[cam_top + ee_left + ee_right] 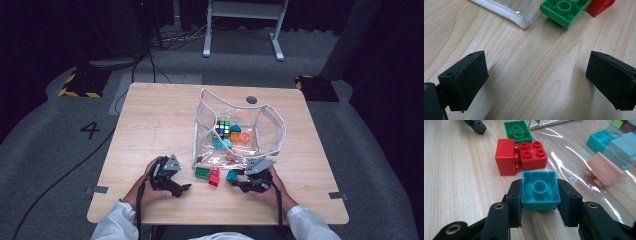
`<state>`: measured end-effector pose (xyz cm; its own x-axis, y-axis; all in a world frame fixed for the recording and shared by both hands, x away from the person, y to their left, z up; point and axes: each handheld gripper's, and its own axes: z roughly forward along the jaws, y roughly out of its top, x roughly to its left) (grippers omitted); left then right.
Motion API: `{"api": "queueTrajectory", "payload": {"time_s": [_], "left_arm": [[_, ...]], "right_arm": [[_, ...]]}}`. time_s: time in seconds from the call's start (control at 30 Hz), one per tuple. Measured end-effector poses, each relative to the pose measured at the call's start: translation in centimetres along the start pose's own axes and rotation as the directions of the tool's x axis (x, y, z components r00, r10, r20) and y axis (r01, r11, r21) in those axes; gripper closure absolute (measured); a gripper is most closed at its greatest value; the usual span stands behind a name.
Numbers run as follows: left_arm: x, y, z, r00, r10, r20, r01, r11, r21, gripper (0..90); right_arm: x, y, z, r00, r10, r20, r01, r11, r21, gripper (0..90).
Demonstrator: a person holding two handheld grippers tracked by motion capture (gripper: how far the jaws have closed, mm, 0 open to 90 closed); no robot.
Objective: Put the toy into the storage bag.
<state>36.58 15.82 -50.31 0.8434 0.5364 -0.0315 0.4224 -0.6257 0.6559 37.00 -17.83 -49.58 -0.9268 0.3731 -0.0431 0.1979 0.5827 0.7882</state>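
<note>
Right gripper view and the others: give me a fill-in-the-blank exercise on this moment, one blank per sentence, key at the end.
1. The right gripper is shut on a block whose colour is ____.
2. The left gripper has its jaws ____, with nothing between them.
3. Beside the two red blocks on the table lies one ____ block.
4. The multicoloured puzzle cube sits inside the clear ____.

Missing words: teal; open; green; bag

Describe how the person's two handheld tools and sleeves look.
Both tools are black: the left tool and right tool each carry a grey three-cornered plate on top and trail a black cable. Their jaws are blocky black pads with small screw holes; brass-coloured rivets mark the linkage. The sleeves are white.
</note>
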Motion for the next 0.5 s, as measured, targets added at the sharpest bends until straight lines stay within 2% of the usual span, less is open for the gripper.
{"api": "queueTrajectory", "payload": {"time_s": [0.07,0.1,0.13,0.17,0.23,0.3,0.37,0.43,0.47,0.5], "left_arm": [[0.0,0.0,0.0,1.0,0.0,0.0,0.0,1.0,0.0,4.0],[0.0,0.0,0.0,1.0,0.0,0.0,0.0,1.0,0.0,4.0],[0.0,0.0,0.0,1.0,0.0,0.0,0.0,1.0,0.0,4.0],[0.0,0.0,0.0,1.0,0.0,0.0,0.0,1.0,0.0,4.0],[0.0,0.0,0.0,1.0,0.0,0.0,0.0,1.0,0.0,4.0],[0.0,0.0,0.0,1.0,0.0,0.0,0.0,1.0,0.0,4.0],[0.0,0.0,0.0,1.0,0.0,0.0,0.0,1.0,0.0,4.0],[0.0,0.0,0.0,1.0,0.0,0.0,0.0,1.0,0.0,4.0],[0.0,0.0,0.0,1.0,0.0,0.0,0.0,1.0,0.0,4.0],[0.0,0.0,0.0,1.0,0.0,0.0,0.0,1.0,0.0,4.0]], "right_arm": [[-0.2,-0.3,-0.6,1.0,-0.006,-0.003,0.006,1.0,-0.004,59.4],[-0.2,-0.5,-1.0,0.9999,0.014,0.004,-0.014,1.0,0.009,59.5],[-0.4,-0.6,-1.3,1.0,0.004,0.004,-0.004,1.0,0.002,59.4],[-0.3,-0.8,-1.8,0.9992,0.04,0.0,-0.04,0.999,0.019,59.5],[-0.5,-1.1,-2.6,0.9989,0.046,0.01,-0.046,0.999,0.016,59.5],[-0.9,-1.4,-3.3,0.9987,0.048,0.019,-0.048,0.999,0.016,59.5],[-1.4,-1.8,-3.9,0.9993,0.024,0.028,-0.024,1.0,-0.006,59.5],[-1.7,-2.3,-4.6,0.9991,0.034,0.024,-0.034,0.999,-0.007,59.5],[-1.6,-2.5,-5.0,0.9972,0.068,0.03,-0.069,0.998,0.012,59.5],[-1.9,-2.8,-5.3,0.9984,0.042,0.037,-0.043,0.999,0.007,59.5]]}}
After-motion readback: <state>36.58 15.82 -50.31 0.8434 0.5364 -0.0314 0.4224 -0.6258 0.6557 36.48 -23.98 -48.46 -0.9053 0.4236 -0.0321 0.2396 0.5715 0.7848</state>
